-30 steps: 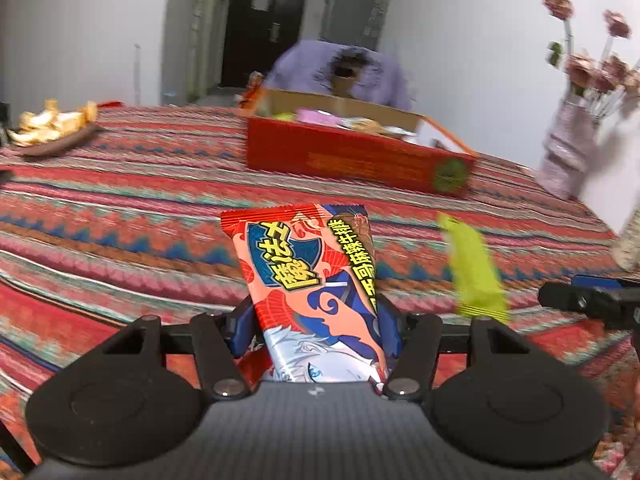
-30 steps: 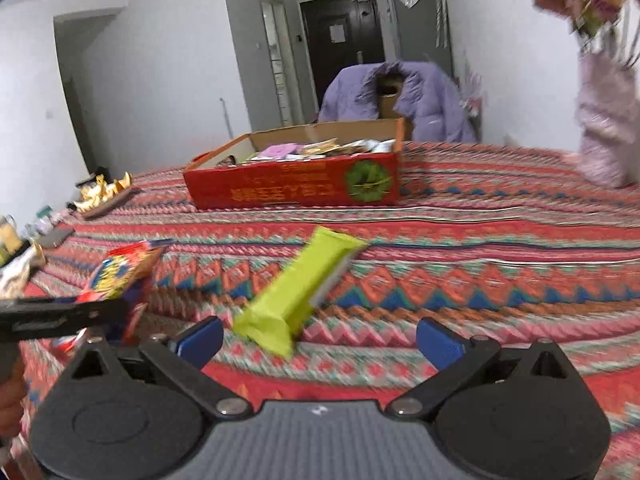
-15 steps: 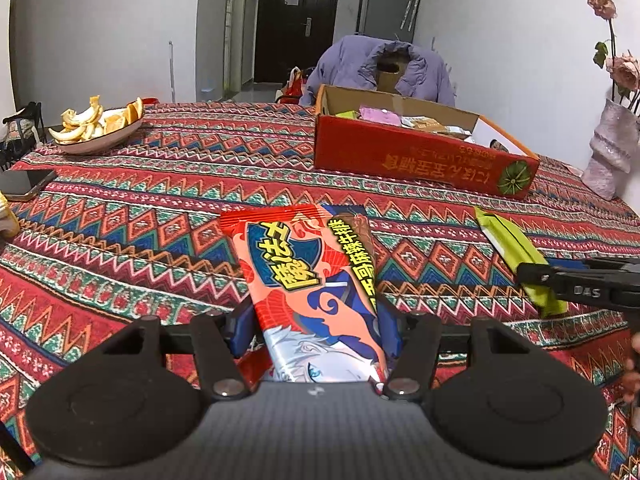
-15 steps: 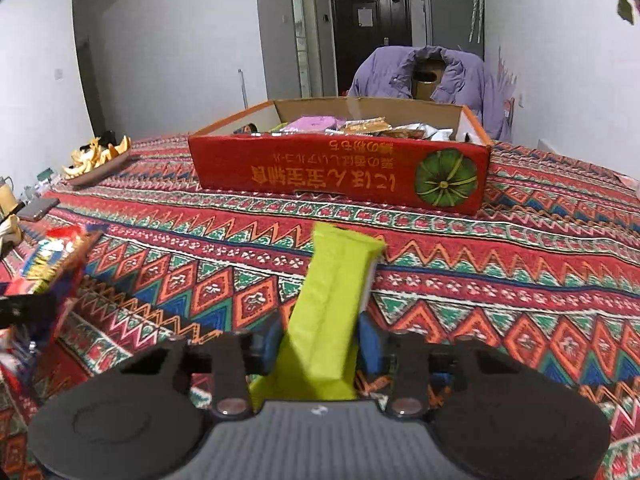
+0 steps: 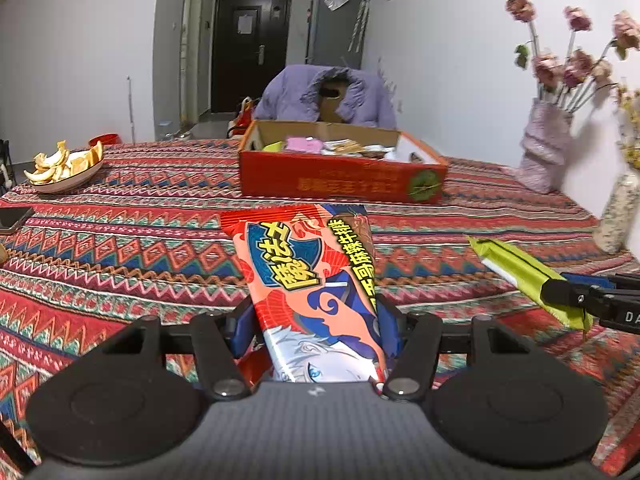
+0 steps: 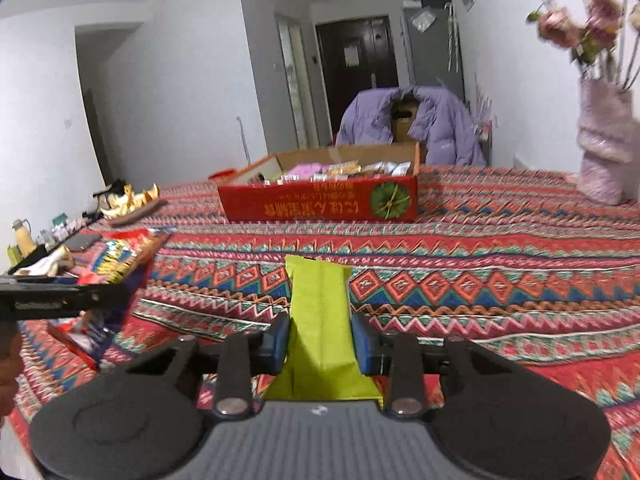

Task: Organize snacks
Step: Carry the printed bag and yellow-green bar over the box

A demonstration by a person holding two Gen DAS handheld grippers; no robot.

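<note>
Left wrist view: the left gripper (image 5: pixel 316 328) jaws were clamped on the red snack packet (image 5: pixel 312 292) at centre frame; the red box (image 5: pixel 340 178) sat above it on the counter (image 5: pixel 120 248)

Right wrist view: the right gripper (image 6: pixel 320 340) jaws were clamped on the green snack bar (image 6: pixel 320 320), lower centre

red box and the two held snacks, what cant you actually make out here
- Red box: left wrist view, the front wall hides most of the contents; only the tops of a few packets show.
- Red snack pack: left wrist view, its lower end is hidden behind the left gripper body.
- Green snack bar: right wrist view, no print readable; its base sits behind the right gripper.
- Left-edge clutter: right wrist view, blurred, too small.
</note>
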